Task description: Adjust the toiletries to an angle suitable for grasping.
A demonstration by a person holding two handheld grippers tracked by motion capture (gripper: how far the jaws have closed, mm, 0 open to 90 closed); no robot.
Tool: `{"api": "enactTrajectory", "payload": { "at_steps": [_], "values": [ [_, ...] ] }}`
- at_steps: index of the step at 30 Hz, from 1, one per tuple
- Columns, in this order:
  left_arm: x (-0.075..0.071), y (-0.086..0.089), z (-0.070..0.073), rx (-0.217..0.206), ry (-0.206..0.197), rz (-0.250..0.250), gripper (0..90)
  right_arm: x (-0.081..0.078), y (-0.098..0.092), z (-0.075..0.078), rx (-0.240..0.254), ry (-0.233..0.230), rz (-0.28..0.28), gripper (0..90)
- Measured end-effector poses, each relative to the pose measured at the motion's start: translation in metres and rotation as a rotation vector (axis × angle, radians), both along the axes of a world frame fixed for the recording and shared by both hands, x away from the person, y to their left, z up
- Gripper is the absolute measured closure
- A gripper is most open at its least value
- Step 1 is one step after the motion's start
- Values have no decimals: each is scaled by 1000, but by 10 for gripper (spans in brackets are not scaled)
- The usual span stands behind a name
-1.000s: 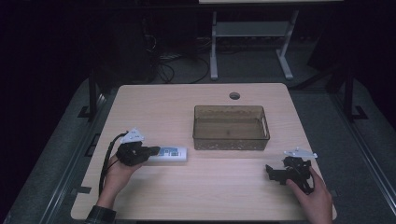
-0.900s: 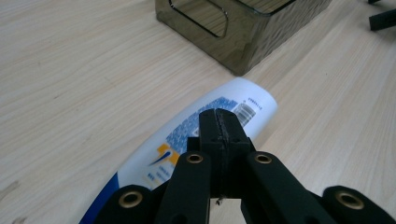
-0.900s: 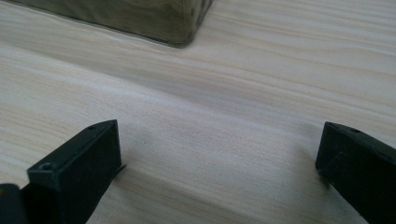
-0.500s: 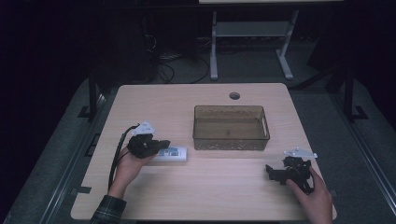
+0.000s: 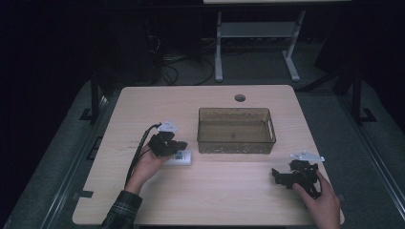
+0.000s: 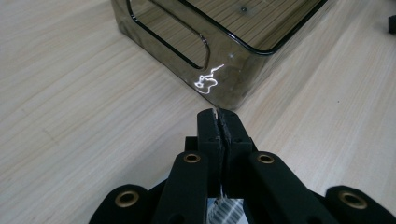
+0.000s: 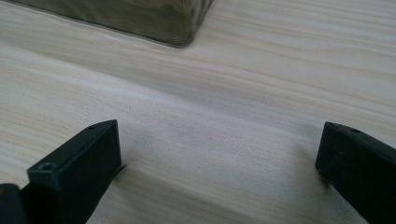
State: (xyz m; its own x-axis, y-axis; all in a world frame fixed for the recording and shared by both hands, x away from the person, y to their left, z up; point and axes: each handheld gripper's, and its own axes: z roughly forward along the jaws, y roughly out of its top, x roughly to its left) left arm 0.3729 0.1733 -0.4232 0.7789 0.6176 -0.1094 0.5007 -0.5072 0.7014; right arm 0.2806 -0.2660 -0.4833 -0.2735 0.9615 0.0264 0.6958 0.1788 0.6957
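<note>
The left gripper (image 5: 177, 145) has its jaws pressed together with nothing between them, and it has travelled across the table (image 5: 157, 102) from the near left toward the smoky clear bin (image 5: 236, 144). It now hangs over the white box (image 5: 178, 157), a small carton with a barcode label, whose edge peeps out under the jaws in the left gripper view (image 6: 229, 211). The box lies flat on the table just beside the bin's near left corner (image 6: 219, 79), seemingly in the same spot as a second ago. The right gripper (image 5: 282, 175) rests near the table's right front edge with its jaws spread wide (nothing but bare wood shows between them), and it has not shifted. The approach looks done, but the grasp has not begun: closed jaws cannot take the box, so they would have to open first before coming down on its sides.
</note>
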Motion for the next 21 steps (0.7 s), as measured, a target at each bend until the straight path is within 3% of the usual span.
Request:
{"api": "enactTrajectory", "payload": {
  "at_steps": [10,21],
  "values": [
    [12,-9,-15,16,49,14,889,0,0,0,0,0,0,0],
    [12,-11,-16,28,55,8,894,0,0,0,0,0,0,0]
  ]
}}
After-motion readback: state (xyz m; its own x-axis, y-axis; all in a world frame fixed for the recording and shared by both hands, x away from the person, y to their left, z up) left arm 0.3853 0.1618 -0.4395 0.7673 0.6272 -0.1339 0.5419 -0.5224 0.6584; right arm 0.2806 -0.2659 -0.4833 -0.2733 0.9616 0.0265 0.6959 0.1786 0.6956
